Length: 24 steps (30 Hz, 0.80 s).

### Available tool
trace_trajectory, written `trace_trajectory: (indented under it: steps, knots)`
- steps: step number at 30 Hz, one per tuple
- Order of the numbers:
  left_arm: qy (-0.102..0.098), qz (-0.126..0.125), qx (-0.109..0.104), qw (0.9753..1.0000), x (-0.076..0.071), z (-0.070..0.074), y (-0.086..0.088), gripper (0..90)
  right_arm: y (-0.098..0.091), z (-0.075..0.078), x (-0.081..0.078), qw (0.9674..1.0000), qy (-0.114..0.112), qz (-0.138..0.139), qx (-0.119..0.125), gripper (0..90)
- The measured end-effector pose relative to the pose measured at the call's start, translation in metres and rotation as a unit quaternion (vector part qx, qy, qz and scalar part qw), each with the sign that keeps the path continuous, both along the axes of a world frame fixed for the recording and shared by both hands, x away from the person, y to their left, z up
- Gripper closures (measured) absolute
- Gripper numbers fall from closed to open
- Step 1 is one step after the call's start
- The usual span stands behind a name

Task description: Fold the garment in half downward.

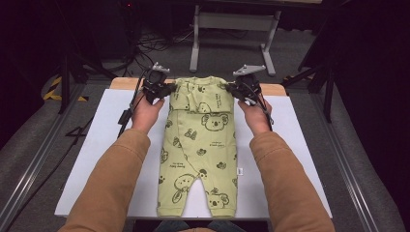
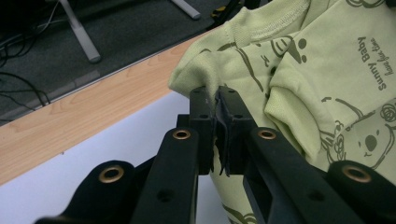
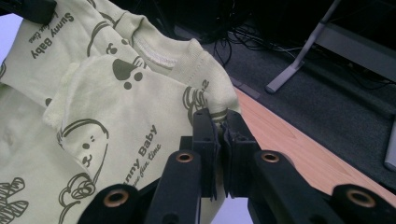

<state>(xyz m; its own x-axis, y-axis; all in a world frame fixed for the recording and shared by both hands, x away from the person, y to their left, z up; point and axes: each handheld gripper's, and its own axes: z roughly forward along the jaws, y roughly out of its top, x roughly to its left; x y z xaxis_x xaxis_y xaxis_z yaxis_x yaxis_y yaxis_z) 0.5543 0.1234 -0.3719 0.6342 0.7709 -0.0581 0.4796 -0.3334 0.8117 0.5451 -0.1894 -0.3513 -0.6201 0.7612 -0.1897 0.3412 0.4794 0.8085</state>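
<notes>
A pale green baby romper (image 1: 200,145) printed with koalas lies lengthwise on the white board (image 1: 111,140), legs toward the near edge, sleeves folded in over the chest. My left gripper (image 1: 163,89) is shut on the romper's left shoulder corner; in the left gripper view its jaws (image 2: 216,95) pinch the green fabric (image 2: 205,70). My right gripper (image 1: 235,89) is shut on the right shoulder corner, where the right gripper view has the cloth (image 3: 205,88) bunched between the closed jaws (image 3: 218,119). Both shoulders are raised slightly off the board.
The board rests on a wooden tabletop (image 1: 275,89) whose far edge runs just behind the romper's collar. Beyond it are a dark floor, loose cables (image 1: 154,43) and a grey table stand (image 1: 232,29). Bare white board lies left and right of the garment.
</notes>
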Motion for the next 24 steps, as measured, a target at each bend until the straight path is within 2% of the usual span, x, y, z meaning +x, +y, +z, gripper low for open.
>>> trace_trajectory:
  steps: [7, 14, 19, 21, 24]
  knots:
    - [0.007, -0.014, 0.001, 0.9999, -0.003, -0.001, 0.002, 85.3, -0.001, -0.002, -0.002, 0.9999, 0.016, 0.003, 0.002, 85.1]
    - [0.010, -0.029, 0.001, 0.9995, -0.011, -0.004, 0.006, 85.3, -0.003, -0.005, -0.009, 0.9998, 0.019, 0.010, 0.005, 85.1]
    - [0.009, -0.042, -0.003, 0.9991, -0.017, -0.008, 0.009, 85.3, -0.006, -0.010, -0.017, 0.9994, 0.026, 0.012, 0.017, 85.1]
    - [0.015, -0.045, -0.010, 0.9988, -0.018, -0.011, 0.009, 85.3, -0.007, -0.013, -0.019, 0.9992, 0.031, 0.014, 0.020, 85.1]
    - [0.022, -0.049, -0.007, 0.9985, -0.020, -0.017, 0.010, 85.3, -0.010, -0.018, -0.023, 0.9989, 0.036, 0.017, 0.026, 85.1]
